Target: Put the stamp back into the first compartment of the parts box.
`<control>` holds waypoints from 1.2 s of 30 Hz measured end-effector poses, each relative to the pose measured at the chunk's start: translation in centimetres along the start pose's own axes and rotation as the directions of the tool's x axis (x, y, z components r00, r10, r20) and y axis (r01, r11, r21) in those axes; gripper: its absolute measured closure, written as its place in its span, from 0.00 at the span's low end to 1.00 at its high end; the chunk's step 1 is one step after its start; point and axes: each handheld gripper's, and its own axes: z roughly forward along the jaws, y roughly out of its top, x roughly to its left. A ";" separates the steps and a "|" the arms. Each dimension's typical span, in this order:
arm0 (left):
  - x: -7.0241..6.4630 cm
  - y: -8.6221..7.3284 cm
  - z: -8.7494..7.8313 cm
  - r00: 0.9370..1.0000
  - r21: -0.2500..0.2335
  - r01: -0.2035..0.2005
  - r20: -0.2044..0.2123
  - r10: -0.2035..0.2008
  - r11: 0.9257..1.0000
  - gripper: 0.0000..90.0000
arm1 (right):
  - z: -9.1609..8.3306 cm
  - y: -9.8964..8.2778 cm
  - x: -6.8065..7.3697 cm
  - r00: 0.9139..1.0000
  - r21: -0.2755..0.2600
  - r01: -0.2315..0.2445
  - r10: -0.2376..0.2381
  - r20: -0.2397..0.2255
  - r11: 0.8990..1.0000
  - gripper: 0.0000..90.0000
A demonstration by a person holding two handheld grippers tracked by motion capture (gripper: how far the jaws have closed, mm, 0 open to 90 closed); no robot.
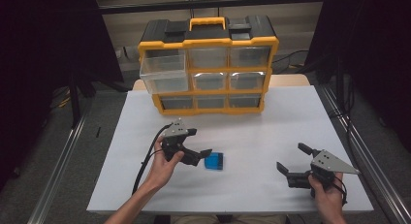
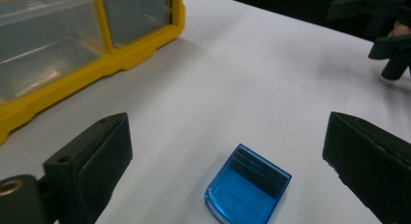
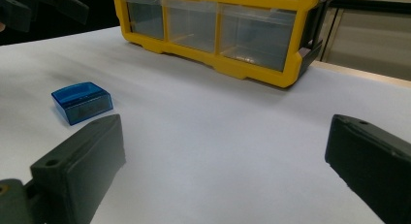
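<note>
Blue plastic case (image 2: 248, 190) looks light, rigid, slick; left gripper (image 2: 228, 151) jaws apart, straddling it; grasp across its flat sides.

Black tools (image 1: 199, 142) with grey three-cornered plates, black cables.

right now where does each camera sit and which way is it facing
High view: above the person's side of the table, looking forward and down at the yellow drawer cabinet; both forearms, left gripper and right gripper show.
Left gripper view: on the left gripper, looking between its open jaws at the blue box.
Right gripper view: on the right gripper, looking across the table at the cabinet; open jaws show.
Shared: all three show the blue box and cabinet.
</note>
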 end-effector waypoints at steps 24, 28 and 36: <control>0.0 2.5 4.5 0.974 0.222 -0.192 0.162 0.158 0.956 0.06 | 0.0 -0.1 -0.1 1.000 0.000 -0.006 0.006 0.003 1.000 0.00; -0.1 2.1 5.0 0.968 0.262 -0.218 0.184 0.173 0.940 0.06 | 0.0 -0.2 -0.2 1.000 0.004 -0.014 0.014 0.003 1.000 0.00; -0.3 1.5 5.7 0.958 0.315 -0.255 0.212 0.194 0.914 0.07 | 0.0 -0.2 -0.1 1.000 0.005 -0.015 0.015 0.001 1.000 0.01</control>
